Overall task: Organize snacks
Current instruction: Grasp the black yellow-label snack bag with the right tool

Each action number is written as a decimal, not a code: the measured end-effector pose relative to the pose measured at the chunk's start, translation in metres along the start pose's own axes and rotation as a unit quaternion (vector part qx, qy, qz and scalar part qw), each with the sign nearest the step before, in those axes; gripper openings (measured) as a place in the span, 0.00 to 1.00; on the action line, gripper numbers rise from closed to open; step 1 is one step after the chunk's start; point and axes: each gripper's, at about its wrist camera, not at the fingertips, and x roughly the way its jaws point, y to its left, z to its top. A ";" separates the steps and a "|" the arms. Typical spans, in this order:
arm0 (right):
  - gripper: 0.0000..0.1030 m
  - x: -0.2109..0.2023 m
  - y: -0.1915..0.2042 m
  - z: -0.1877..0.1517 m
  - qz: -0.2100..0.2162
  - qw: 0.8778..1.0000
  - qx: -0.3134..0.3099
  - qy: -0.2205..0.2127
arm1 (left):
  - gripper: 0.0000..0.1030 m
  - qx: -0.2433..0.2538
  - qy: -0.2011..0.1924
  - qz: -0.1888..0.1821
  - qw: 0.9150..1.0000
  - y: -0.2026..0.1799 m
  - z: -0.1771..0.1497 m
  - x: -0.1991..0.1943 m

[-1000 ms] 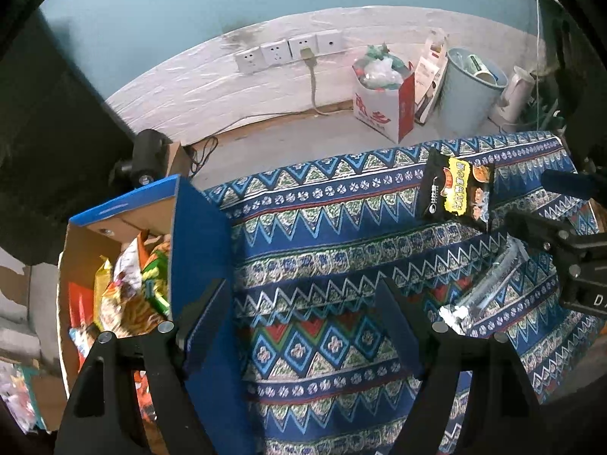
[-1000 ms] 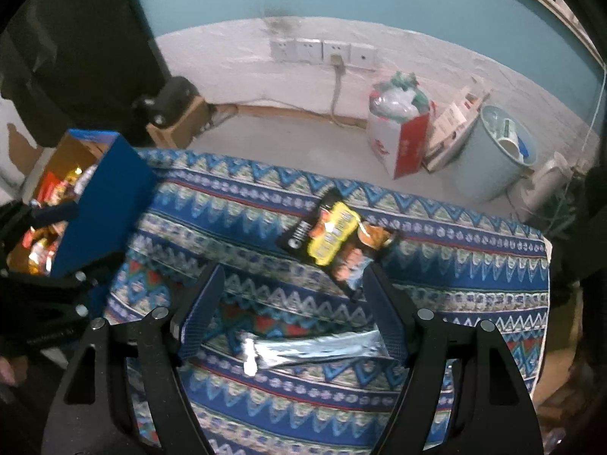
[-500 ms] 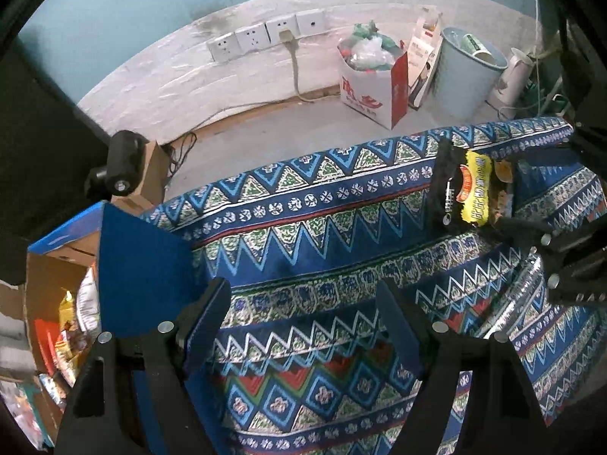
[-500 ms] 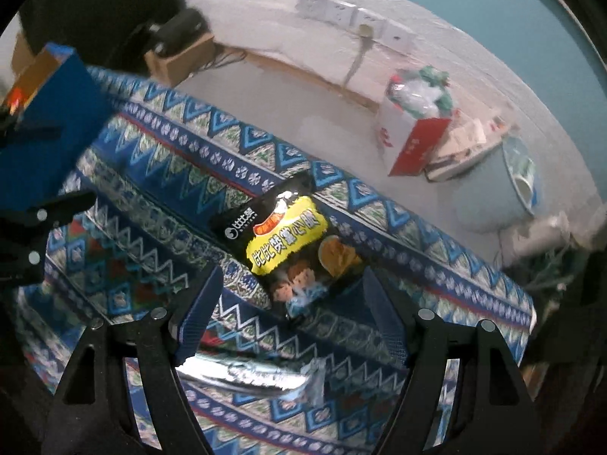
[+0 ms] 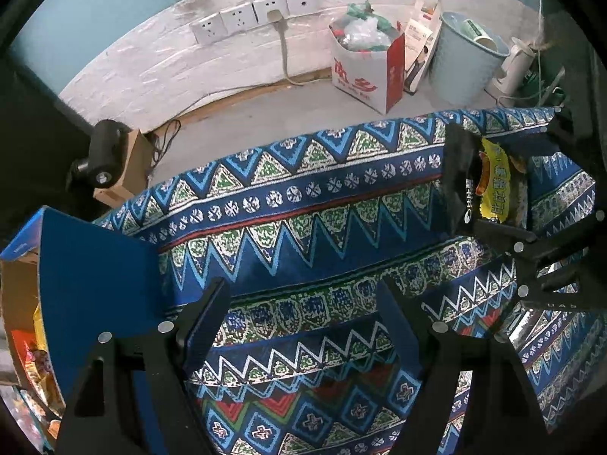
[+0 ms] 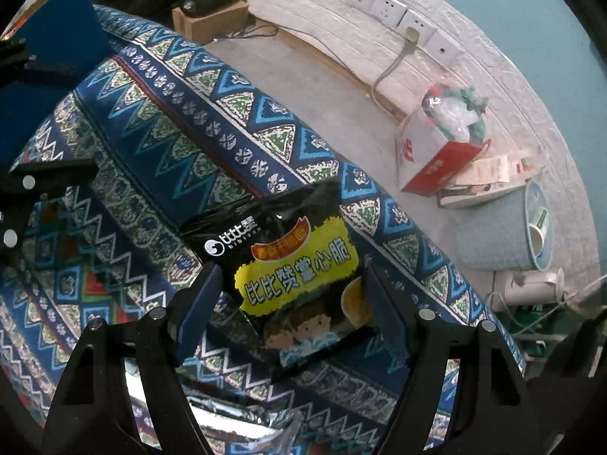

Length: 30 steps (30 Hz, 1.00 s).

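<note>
A black and yellow snack bag lies flat on the patterned cloth. My right gripper is low over the bag and open, one finger on each side of its lower half. In the left wrist view the same bag shows at the far right. A silver packet lies just below the right gripper's fingers. My left gripper hangs open over bare cloth with nothing between its fingers. A blue cardboard box with several snack packs inside stands at the cloth's left end.
Beyond the cloth's far edge is bare floor. On it stand a red and white bag full of rubbish, a pale blue bin and a white kettle. A small cardboard box holds a black device. Wall sockets line the wall.
Both grippers have sunk toward the cloth. The right one rolled and came down around the snack bag. The left one drifted right, so the blue box sits further left in its view.
</note>
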 end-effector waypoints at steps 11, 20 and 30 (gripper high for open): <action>0.62 0.002 0.004 -0.023 0.003 0.999 -0.018 0.044 | 0.78 0.004 0.025 -0.004 1.000 -0.006 -0.018 0.000; 0.61 -0.006 0.007 -0.073 0.010 0.994 0.042 0.100 | 0.78 -0.002 0.029 -0.002 1.000 -0.009 -0.032 -0.016; 0.61 -0.022 0.033 -0.116 0.022 0.984 0.127 0.121 | 0.78 0.012 0.035 0.004 0.999 -0.021 -0.061 -0.037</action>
